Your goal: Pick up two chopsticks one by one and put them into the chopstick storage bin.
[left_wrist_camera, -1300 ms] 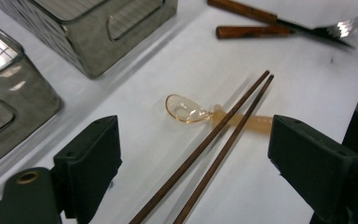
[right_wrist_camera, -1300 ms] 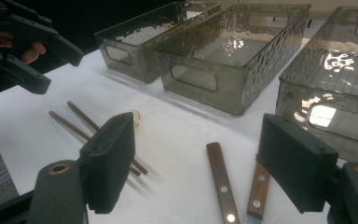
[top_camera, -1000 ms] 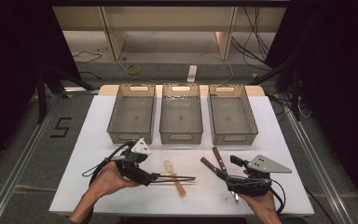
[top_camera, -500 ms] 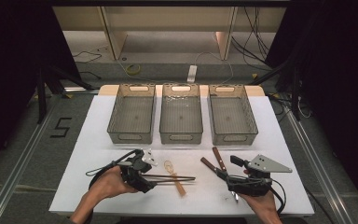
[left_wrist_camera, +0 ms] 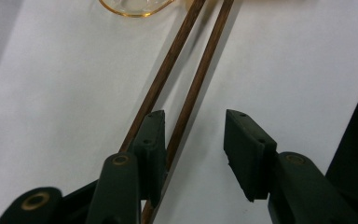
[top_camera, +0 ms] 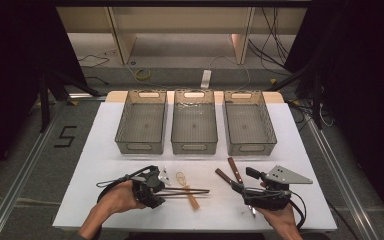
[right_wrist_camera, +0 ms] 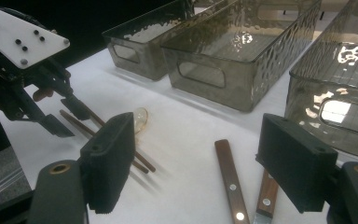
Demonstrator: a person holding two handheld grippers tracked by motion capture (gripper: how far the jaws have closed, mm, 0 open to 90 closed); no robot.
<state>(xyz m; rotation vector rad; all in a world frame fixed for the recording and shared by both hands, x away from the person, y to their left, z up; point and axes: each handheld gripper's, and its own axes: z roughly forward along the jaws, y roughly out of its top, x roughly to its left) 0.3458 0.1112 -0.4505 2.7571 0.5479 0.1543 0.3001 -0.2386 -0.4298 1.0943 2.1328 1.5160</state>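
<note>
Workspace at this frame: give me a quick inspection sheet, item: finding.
Surface: white table, bare patches look clean.
Job's things: three empty smoky plastic bins in a row at the far side; pair of brown chopsticks; two wood-handled utensils side by side; clear amber spoon with a tan handle.
Clutter: nothing seen.
Grippers: left gripper open, down at the chopsticks, one stick between its jaws, the other outside them; right gripper open, empty, above the utensil handles.
Cables: black cable loops from the left gripper; another trails by the right hand.
Surroundings: floor wires, white power strip, a "5" floor mark.
</note>
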